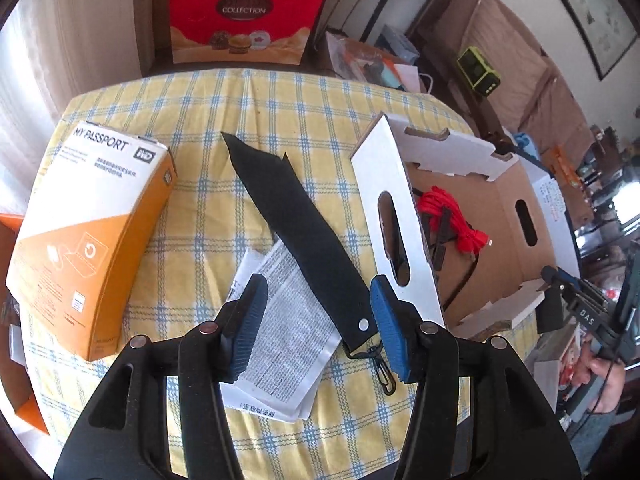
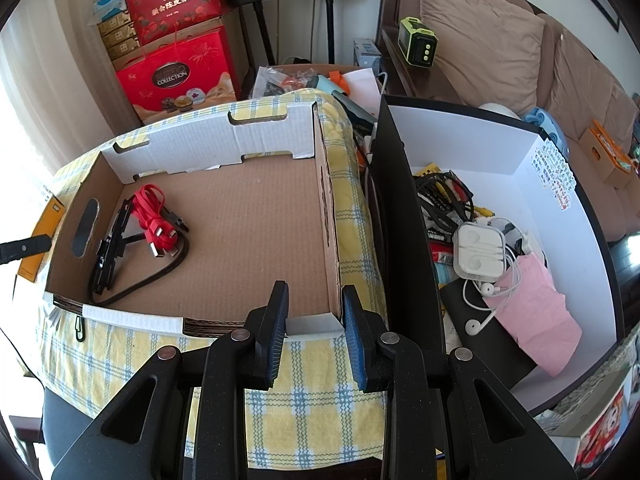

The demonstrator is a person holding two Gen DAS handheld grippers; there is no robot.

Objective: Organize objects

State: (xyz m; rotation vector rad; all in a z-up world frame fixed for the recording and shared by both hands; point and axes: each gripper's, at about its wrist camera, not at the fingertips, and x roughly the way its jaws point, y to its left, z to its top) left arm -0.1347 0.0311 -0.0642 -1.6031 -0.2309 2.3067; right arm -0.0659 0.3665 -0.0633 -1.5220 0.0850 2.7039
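Note:
On the yellow checked tablecloth (image 1: 224,104) lies a long black pouch (image 1: 296,220), partly over a printed paper sheet (image 1: 288,340). My left gripper (image 1: 318,332) hovers open over the pouch's clip end; its blue pads (image 1: 248,328) touch nothing. To the right stands an open cardboard box (image 1: 400,200) holding a red cable (image 1: 444,216). In the right wrist view my right gripper (image 2: 314,330) is shut on the near right corner of the cardboard box (image 2: 264,132). The red cable (image 2: 154,216) and a black cable (image 2: 108,256) lie at the box's left side.
An orange and white hard-drive carton (image 1: 92,216) rests at the table's left. Right of the box is a white bin (image 2: 560,200) with earphones (image 2: 480,252), cables and a pink pouch (image 2: 536,312). Red gift boxes (image 2: 176,76) and a sofa (image 2: 480,32) stand behind.

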